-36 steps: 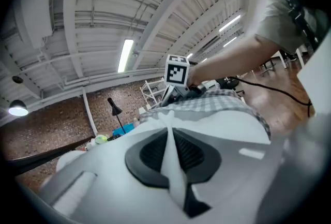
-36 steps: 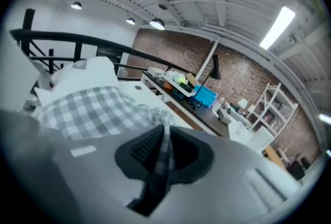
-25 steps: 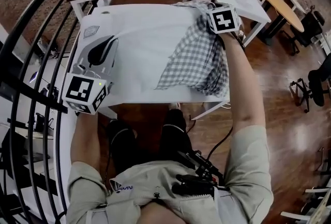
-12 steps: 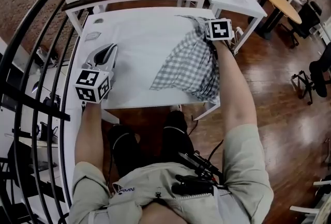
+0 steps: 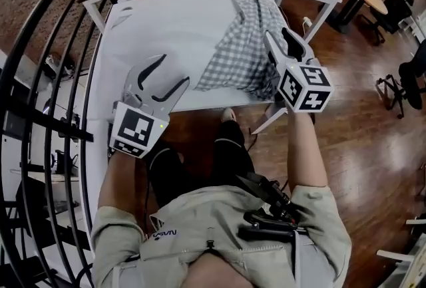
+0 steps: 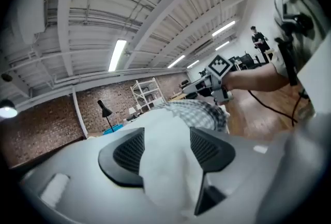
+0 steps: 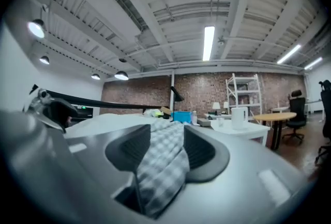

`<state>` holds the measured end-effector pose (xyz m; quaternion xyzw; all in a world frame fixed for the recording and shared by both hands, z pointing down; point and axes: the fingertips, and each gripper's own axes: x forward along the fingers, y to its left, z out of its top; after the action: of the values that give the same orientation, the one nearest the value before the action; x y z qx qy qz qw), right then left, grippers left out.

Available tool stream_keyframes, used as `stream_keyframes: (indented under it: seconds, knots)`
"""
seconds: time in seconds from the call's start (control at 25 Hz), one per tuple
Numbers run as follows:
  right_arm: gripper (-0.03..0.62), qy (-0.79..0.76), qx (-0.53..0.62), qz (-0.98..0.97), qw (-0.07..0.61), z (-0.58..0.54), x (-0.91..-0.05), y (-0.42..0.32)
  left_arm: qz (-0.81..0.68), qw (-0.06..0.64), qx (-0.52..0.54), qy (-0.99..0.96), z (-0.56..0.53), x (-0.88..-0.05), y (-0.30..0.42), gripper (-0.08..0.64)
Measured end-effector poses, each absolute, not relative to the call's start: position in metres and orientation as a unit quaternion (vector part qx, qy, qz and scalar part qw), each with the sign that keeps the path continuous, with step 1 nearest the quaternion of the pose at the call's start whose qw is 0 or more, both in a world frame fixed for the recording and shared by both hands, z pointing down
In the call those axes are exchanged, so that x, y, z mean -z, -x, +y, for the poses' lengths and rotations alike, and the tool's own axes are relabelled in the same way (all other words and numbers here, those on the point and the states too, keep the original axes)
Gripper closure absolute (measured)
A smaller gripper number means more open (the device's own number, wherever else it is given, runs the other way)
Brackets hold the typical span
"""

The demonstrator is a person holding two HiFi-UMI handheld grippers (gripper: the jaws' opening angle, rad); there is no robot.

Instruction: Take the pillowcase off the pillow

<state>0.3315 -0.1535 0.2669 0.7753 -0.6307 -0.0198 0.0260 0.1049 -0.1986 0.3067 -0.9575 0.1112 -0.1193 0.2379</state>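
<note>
One white soft pillow (image 5: pixel 170 27) was laid across one white table (image 5: pixel 208 107). One grey-and-white checked pillowcase (image 5: pixel 243 47) was spread over the pillow's right part, down to the near right edge. Two grippers were counted. The left gripper (image 5: pixel 170 74) had just been opened, its jaws spread with the pillow's near left edge loose between them. The right gripper (image 5: pixel 280 37) had likewise just been opened, its jaws spread about the pillowcase's near right edge. Curved black railings (image 5: pixel 46 47) were seen close on the left and open wooden floor (image 5: pixel 373 147) on the right. One blue box (image 7: pixel 182 116) was seen far off, its contents not made out.
</note>
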Motion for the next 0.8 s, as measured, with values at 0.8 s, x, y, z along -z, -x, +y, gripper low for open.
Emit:
stream_keyframes:
  seconds: [0.8]
  knots:
    - [0.586, -0.810, 0.037, -0.546, 0.211, -0.108, -0.376, -0.285, 0.202, 0.254, 0.134, 0.936, -0.241, -0.328, -0.107, 0.546]
